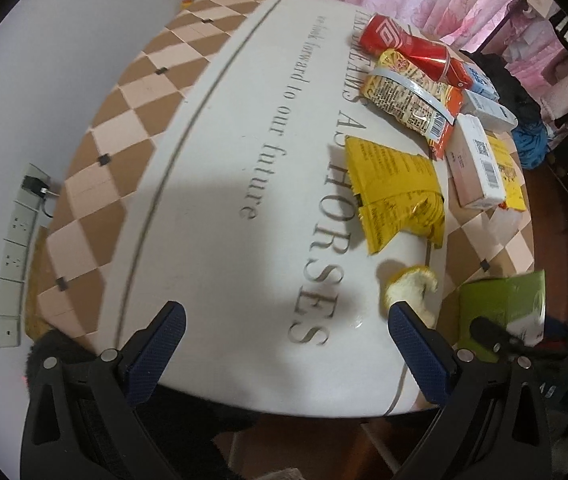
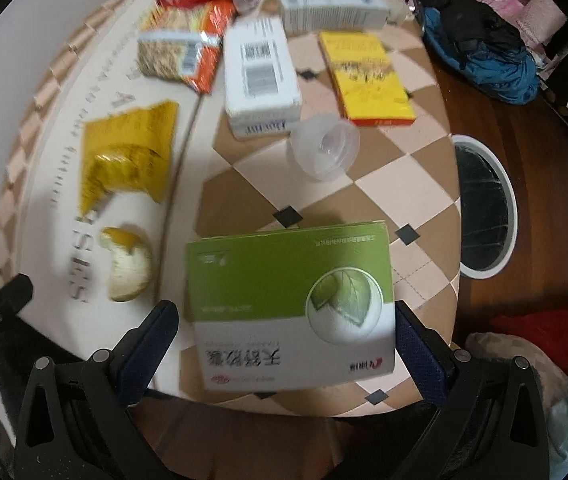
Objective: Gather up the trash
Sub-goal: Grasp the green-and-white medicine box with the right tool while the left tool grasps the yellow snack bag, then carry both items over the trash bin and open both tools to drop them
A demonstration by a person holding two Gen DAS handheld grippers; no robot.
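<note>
My right gripper (image 2: 279, 320) is open around a green and white box (image 2: 292, 304) at the table's near edge; the box lies between the fingers, and contact is unclear. It also shows in the left wrist view (image 1: 504, 300). My left gripper (image 1: 284, 324) is open and empty above the white tablecloth, its right finger next to an orange peel (image 1: 408, 284), which also shows in the right wrist view (image 2: 127, 264). Farther off lie a yellow snack bag (image 1: 396, 192), a noodle packet (image 1: 412, 100), a red can (image 1: 412, 50) and a clear plastic cup (image 2: 324, 152).
A white barcode box (image 2: 261, 76), a yellow booklet (image 2: 368, 76) and a long white box (image 2: 332, 10) lie on the checkered cloth. A bin with a black liner (image 2: 484, 208) stands on the floor to the right. A power strip (image 1: 15, 248) runs along the left wall.
</note>
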